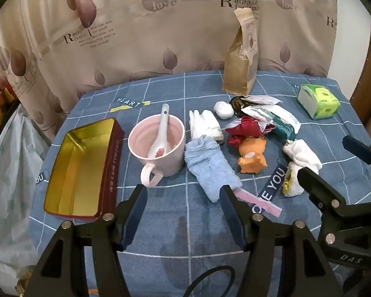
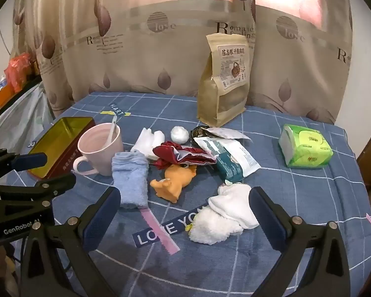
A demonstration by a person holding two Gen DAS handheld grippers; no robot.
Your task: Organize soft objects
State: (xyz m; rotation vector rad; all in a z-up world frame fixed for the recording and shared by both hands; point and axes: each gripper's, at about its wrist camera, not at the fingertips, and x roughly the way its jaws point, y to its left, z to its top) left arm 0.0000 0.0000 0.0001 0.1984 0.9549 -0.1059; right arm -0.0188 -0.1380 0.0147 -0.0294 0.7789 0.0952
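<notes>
My left gripper [image 1: 183,193] is open and empty, hovering over the blue checked tablecloth just short of a light blue fluffy sock [image 1: 210,170]. My right gripper [image 2: 185,195] is open wide, also holding nothing, and a white fluffy cloth [image 2: 225,215] lies on the table between its fingertips, nearer the right one. An orange plush toy [image 2: 175,183], a crumpled red cloth [image 2: 183,154], a white glove [image 2: 148,139] and a small white ball [image 2: 179,134] lie in a loose heap beyond. An open gold-lined tin [image 1: 81,168] sits at the left.
A pink mug [image 1: 158,146] with a white spoon stands between the tin and the sock. A tall kraft bag [image 2: 225,81] stands at the back, with a green-white packet [image 2: 232,158] in front and a green tissue pack [image 2: 305,148] at the right. A curtain hangs behind.
</notes>
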